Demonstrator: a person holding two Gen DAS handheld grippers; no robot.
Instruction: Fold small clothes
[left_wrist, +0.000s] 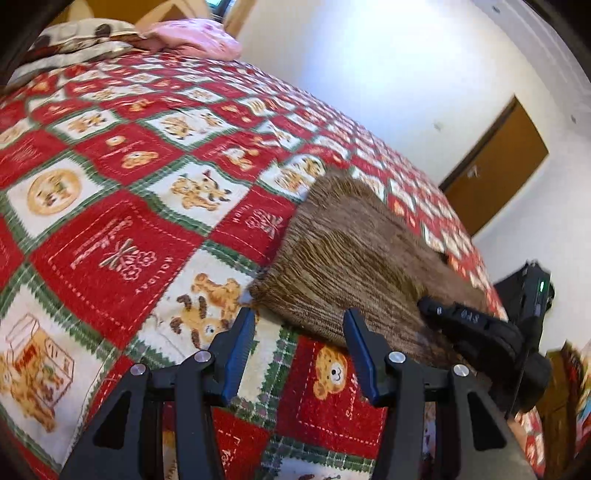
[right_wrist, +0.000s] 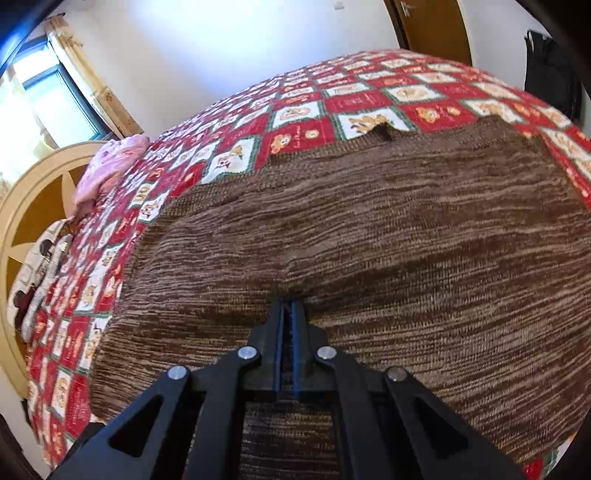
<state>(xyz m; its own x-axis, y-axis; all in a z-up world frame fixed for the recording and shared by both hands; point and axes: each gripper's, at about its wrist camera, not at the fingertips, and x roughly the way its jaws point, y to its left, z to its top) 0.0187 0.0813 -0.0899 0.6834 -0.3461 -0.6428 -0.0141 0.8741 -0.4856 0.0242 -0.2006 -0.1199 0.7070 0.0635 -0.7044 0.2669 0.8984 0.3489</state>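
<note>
- Where the left wrist view looks down, the left tool stands released, its blue-padded fingers parted above the bed's red, white and green quilted cover printed with teddy bears.
- Nothing sits between those fingers; the left fingertip is just beside the near corner of the brown ribbed knit garment.
- That garment lies flat on the quilt, running away toward the upper right.
- At the garment's near right edge the black right tool rests on the knit; its finger state cannot be told from this view.
- A pink crumpled cloth and a cream patterned pillow lie at the far head of the bed.
- A brown wooden door is set in the white wall.
- In the right wrist view, the right tool is clenched, its blue pads pressed together on a pinched ridge of the brown knit garment.
- The garment fills most of this view, spread over the quilt, with puckers drawn toward the fingertips.
- A window with a yellow curtain stands at upper left.
</note>
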